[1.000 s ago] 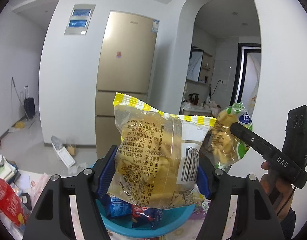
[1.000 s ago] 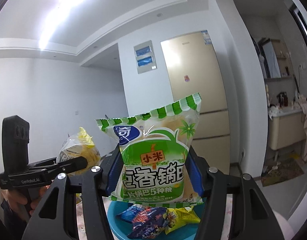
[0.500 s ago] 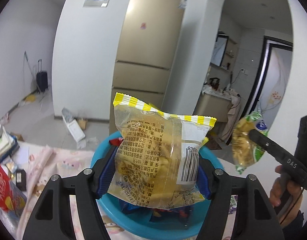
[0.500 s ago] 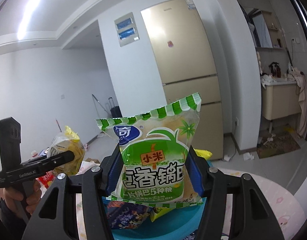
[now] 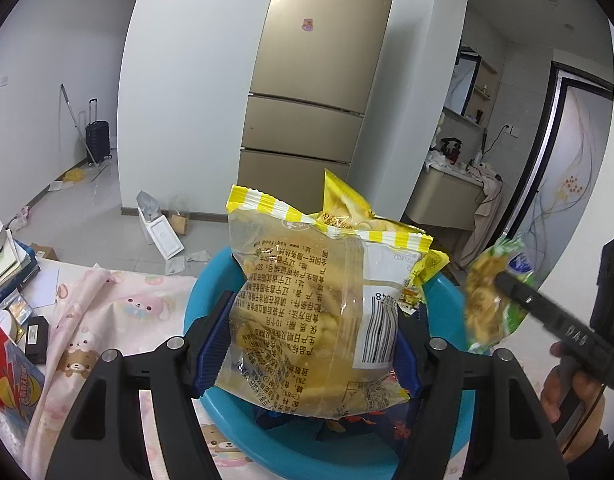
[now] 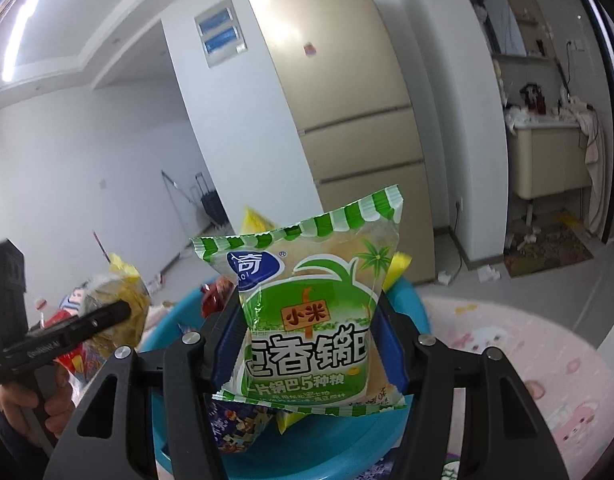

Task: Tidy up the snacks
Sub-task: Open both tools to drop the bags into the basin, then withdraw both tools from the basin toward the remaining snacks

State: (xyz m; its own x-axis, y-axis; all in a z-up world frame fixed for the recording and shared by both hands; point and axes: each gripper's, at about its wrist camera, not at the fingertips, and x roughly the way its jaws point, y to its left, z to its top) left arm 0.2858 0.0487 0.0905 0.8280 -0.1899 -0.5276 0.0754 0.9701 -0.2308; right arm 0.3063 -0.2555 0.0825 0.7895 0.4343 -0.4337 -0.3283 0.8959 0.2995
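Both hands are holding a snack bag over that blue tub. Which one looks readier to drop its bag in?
Probably the left: its yellow-striped bag hangs squarely over the blue tub. The green bag sits by the tub's right rim.

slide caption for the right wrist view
Right gripper holds a green snack packet above the blue basin of snacks.

The green snack packet (image 6: 311, 316) reads "小米" on a small sign and "5种粮" lower down. The right claw's arm (image 5: 563, 324) carries "DAS". The yellow-striped packet (image 5: 307, 320) shows "048" by its barcode.

A gold fridge (image 5: 319, 80) stands behind, a dark suitcase (image 5: 97, 142) left, by a leaning mop (image 5: 77, 124)
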